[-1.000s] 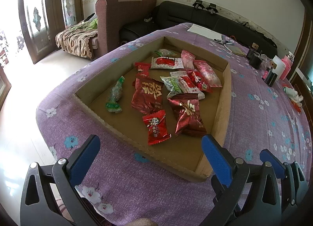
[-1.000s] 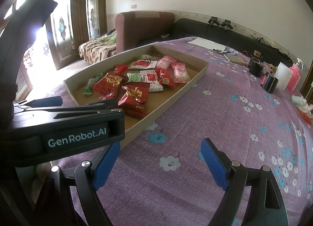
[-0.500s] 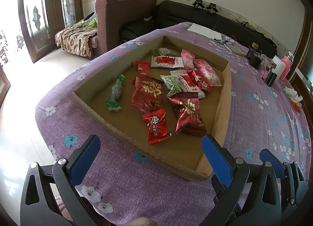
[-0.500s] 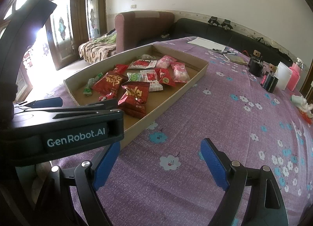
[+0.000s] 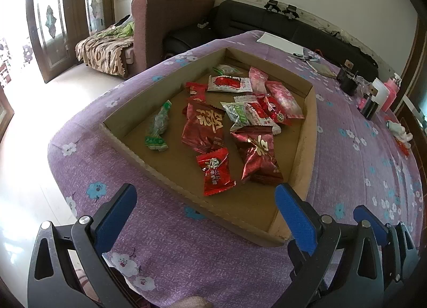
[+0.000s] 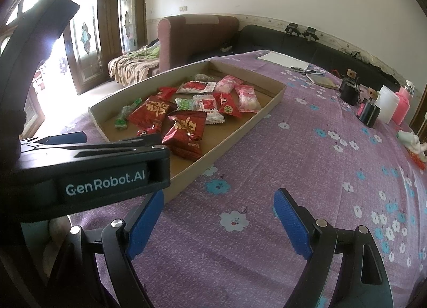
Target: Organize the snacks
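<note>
A shallow cardboard tray (image 5: pixel 309 132) lies on a purple flowered tablecloth and holds several snack packets. Nearest me are a small red packet (image 5: pixel 215 171), a crumpled dark red bag (image 5: pixel 257 157), a larger red bag (image 5: pixel 204 128) and a green candy packet (image 5: pixel 158 128). Pink and white packets (image 5: pixel 283 98) lie farther back. My left gripper (image 5: pixel 205 213) is open and empty, just short of the tray's near wall. My right gripper (image 6: pixel 218 216) is open and empty over bare cloth to the right of the tray (image 6: pixel 267 110). The left gripper's body (image 6: pixel 88 169) hides the tray's near corner there.
Black holders (image 6: pixel 368 112), a white jar (image 6: pixel 388 104) and a pink bottle (image 6: pixel 404 102) stand at the far right. Papers and pens (image 6: pixel 283 60) lie at the back. A white figurine (image 6: pixel 412 141) sits at the right edge. A sofa and armchair stand beyond the table.
Both grippers have crept slightly forward; the tray sits a little lower and nearer in the left view. The jaws have stayed open and nothing was picked up.
</note>
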{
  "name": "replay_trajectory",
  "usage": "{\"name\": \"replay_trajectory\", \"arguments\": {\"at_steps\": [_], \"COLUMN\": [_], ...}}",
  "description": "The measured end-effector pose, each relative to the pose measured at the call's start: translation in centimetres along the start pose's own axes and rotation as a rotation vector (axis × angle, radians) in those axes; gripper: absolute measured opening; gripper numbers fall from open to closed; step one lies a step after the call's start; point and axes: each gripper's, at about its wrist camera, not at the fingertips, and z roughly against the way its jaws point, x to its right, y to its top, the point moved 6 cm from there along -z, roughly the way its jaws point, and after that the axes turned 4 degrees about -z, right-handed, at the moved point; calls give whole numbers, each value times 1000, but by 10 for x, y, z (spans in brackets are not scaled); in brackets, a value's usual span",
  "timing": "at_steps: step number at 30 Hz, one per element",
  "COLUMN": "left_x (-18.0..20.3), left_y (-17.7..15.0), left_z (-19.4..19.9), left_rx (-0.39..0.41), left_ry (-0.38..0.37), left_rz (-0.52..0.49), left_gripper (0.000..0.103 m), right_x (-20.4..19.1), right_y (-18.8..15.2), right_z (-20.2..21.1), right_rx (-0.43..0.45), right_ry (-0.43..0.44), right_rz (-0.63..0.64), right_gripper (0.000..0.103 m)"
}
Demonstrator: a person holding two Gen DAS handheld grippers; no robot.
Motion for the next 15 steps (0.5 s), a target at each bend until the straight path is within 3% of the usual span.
{"name": "replay_trajectory", "arguments": {"at_steps": [15], "left_x": [-2], "left_y": [2], "left_z": [-1], "left_rx": [-10], "left_ry": [-10], "left_rz": [10], "left_gripper": [103], "right_x": [-2], "right_y": [-1], "right_z": [1], "right_rx": [-1], "right_ry": [2], "right_rz": [6], "right_gripper": [86]}}
